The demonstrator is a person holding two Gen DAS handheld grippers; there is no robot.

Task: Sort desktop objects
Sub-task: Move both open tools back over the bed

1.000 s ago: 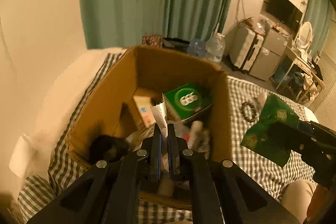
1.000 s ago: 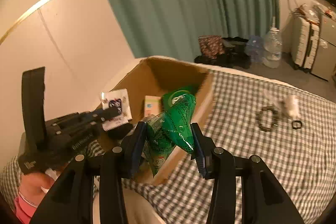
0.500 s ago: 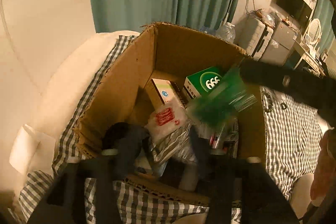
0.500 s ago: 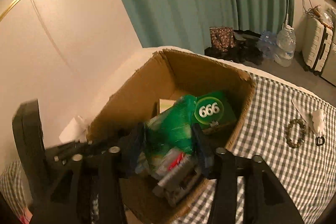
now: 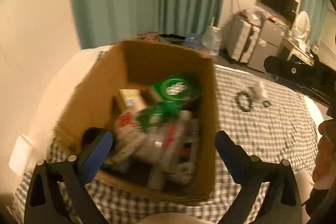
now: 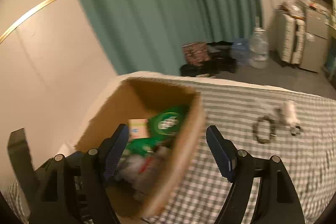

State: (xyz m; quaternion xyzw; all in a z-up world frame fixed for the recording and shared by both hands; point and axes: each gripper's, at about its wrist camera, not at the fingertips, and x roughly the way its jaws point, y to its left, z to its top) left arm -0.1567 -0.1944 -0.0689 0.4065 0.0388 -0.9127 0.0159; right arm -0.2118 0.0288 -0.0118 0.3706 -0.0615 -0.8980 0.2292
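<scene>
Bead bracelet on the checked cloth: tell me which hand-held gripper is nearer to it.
Right. The right hand-held gripper hangs open by the cardboard box's right wall, the bead bracelet just beyond. The left hand-held gripper is open over the box, farther away.

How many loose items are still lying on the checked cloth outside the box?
3: a bead bracelet, a white object beside it, and a small dark ring near both. Others may be out of view.

The left gripper (image 5: pixel 162 140) hangs with jaws spread wide over the cardboard box (image 5: pixel 210 110) of blurred packets.
</scene>
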